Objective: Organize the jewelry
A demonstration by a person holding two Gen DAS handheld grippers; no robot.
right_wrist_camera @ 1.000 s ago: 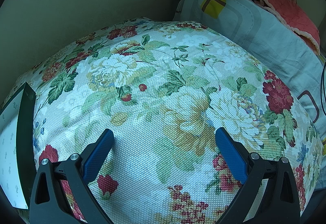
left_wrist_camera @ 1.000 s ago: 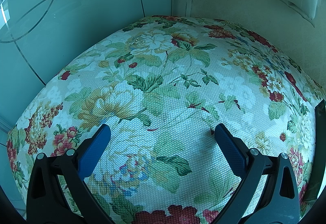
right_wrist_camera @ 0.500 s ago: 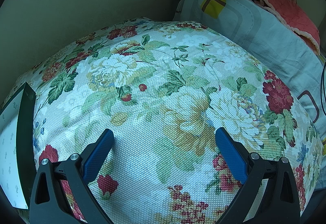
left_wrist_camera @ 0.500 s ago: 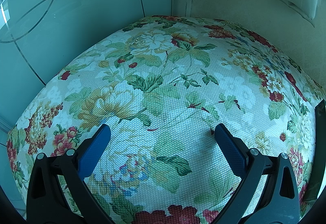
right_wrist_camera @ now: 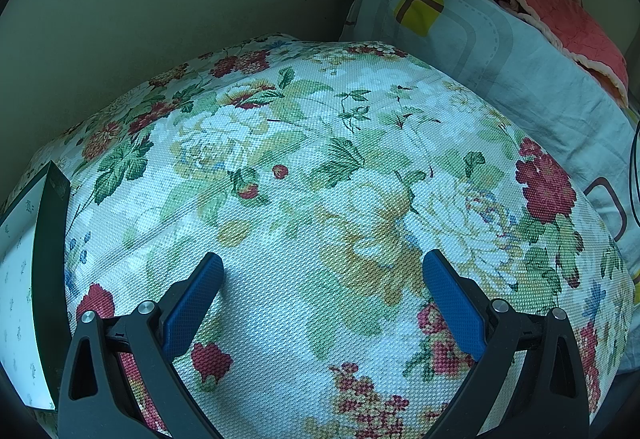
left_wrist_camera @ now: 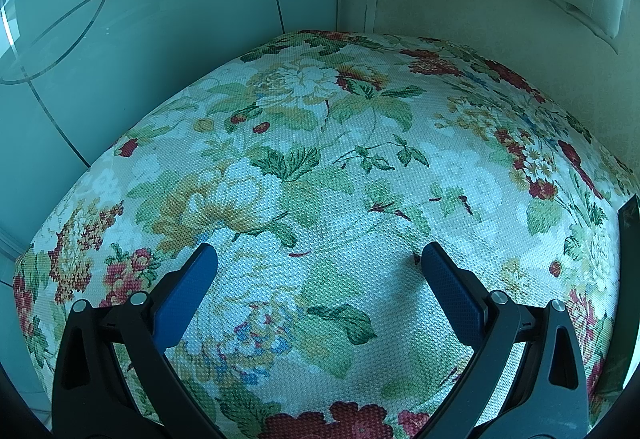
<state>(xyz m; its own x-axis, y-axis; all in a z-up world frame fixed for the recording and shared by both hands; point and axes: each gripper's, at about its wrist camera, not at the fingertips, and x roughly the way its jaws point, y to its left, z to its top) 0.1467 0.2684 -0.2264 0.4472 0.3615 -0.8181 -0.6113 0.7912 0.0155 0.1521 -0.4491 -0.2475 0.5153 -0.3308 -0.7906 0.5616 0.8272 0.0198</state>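
No jewelry shows in either view. My left gripper (left_wrist_camera: 318, 259) hangs open over a floral cloth (left_wrist_camera: 320, 167), nothing between its blue pads. My right gripper (right_wrist_camera: 322, 267) is open too, above another stretch of the same floral cloth (right_wrist_camera: 320, 199). A dark-walled box with a pale printed inside (right_wrist_camera: 28, 279) stands at the left edge of the right wrist view; its dark edge (left_wrist_camera: 630, 211) peeks in at the right edge of the left wrist view. The box's contents are hidden.
A tiled wall (left_wrist_camera: 140, 19) rises left of the cloth and a pale padded board (left_wrist_camera: 480, 19) behind it. On the right, a grey patterned pillow (right_wrist_camera: 500, 39) and a pink quilt (right_wrist_camera: 560, 7) border the cloth.
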